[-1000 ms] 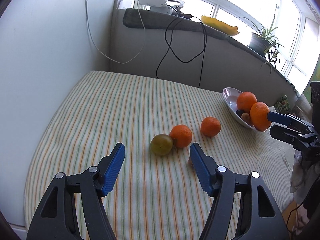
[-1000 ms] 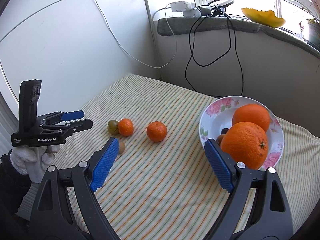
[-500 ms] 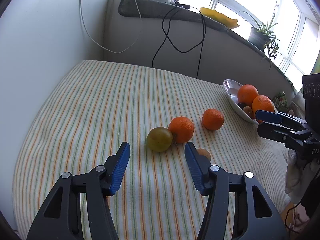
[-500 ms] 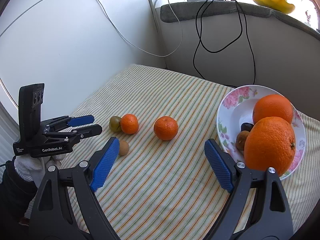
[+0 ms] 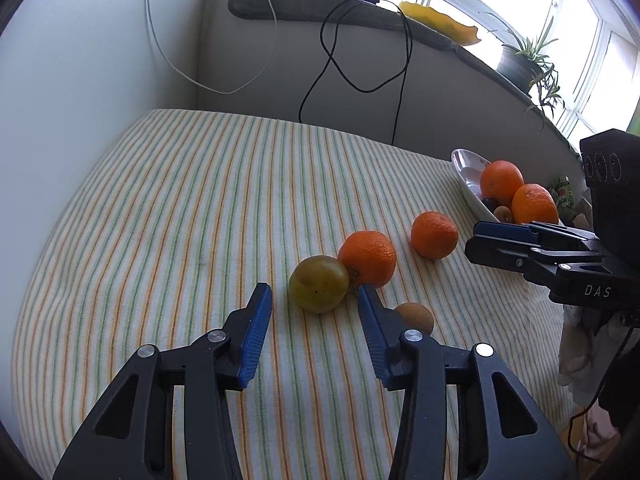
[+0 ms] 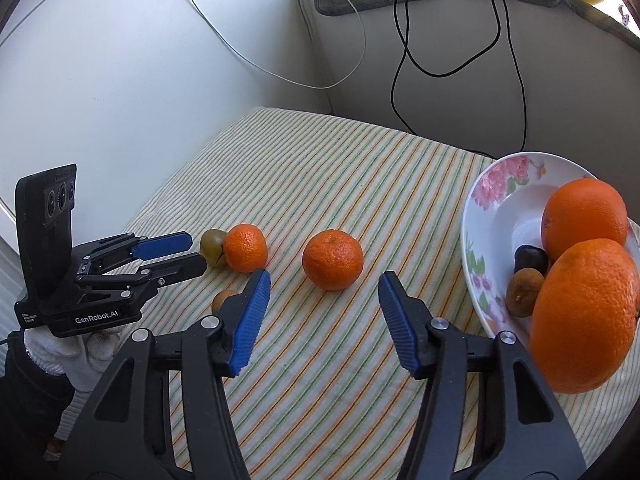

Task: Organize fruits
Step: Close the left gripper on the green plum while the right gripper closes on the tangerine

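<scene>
Lying loose on the striped cloth [image 5: 168, 208] are four fruits: a greenish round fruit [image 5: 319, 289] at mid-frame of the left wrist view, touching a mandarin [image 5: 368, 258] just up and right of it, a second mandarin [image 5: 434, 235] apart further right, and a small brown fruit [image 5: 416, 317] half hidden behind the left gripper's right finger. In the right wrist view the lone mandarin [image 6: 332, 259] sits at centre, just beyond the right gripper [image 6: 323, 290].

At the right edge of that view stands a flowered plate [image 6: 496, 184] holding two big oranges [image 6: 585, 312], a dark fruit [image 6: 530, 259] and a brown one [image 6: 524, 292].

The left gripper [image 5: 315, 297] is closing, narrow but with nothing pressed between its blue pads; the greenish fruit lies just ahead of the tips. The right gripper is closing too, moderately wide, and empty.

Seen from the right, the left gripper's black body reads "GenRobot.AI", with small unreadable print beside it, above a white-gloved hand [image 6: 60, 350]. From the left, the right gripper's [image 5: 476, 240] body shows "DAS".

Black and white cables [image 6: 404, 40] hang down the wall in the upper frame.
</scene>
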Demonstrator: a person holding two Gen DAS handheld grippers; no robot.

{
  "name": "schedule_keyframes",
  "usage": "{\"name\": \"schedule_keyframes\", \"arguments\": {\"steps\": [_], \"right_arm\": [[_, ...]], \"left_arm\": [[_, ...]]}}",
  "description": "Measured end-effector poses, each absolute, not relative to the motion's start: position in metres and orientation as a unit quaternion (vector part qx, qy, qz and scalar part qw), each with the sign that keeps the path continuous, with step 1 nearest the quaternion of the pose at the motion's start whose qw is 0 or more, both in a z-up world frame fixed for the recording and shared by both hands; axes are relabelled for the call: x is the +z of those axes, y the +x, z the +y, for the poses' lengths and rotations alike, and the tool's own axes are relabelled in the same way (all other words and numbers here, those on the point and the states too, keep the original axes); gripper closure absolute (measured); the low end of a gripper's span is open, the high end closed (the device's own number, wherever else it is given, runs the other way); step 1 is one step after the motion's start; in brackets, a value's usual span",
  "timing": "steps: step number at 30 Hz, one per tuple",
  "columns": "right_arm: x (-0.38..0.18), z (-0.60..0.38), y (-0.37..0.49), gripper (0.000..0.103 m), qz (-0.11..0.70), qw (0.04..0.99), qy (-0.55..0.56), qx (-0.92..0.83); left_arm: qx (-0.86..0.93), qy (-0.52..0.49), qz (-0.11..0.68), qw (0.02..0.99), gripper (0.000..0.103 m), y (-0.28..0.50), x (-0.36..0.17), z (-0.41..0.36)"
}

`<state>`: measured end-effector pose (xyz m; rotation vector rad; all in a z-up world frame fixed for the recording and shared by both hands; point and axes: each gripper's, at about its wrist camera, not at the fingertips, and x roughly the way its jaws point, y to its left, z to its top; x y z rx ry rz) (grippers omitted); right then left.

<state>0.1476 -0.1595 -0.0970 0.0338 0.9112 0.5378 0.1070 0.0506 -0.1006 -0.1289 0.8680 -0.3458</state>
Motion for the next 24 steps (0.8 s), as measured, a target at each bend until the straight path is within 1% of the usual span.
{"name": "schedule_keyframes", "arguments": {"steps": [11, 13, 16, 17, 24], "right_arm": [[-0.109, -0.152, 0.164, 0.048, 0.446, 0.860, 0.013, 0.249], [-0.111, -0.150, 0.168, 0.048, 0.448, 0.859, 0.013, 0.249], [-0.113, -0.149, 0.168, 0.052, 0.451, 0.857, 0.012, 0.249], [-0.113, -0.149, 0.170, 0.053, 0.451, 0.857, 0.012, 0.249], [-0.116, -0.144, 0.175, 0.055, 0.454, 0.853, 0.015, 0.255]], "left_arm": [[-0.174, -0.052, 0.424, 0.887, 0.060, 0.117, -0.105, 0.045], [-0.176, -0.053, 0.426, 0.886, 0.063, 0.118, -0.106, 0.045], [-0.179, -0.055, 0.427, 0.885, 0.065, 0.121, -0.107, 0.045], [-0.180, -0.056, 0.427, 0.885, 0.068, 0.121, -0.107, 0.045], [-0.181, -0.059, 0.425, 0.885, 0.070, 0.119, -0.108, 0.046]]}}
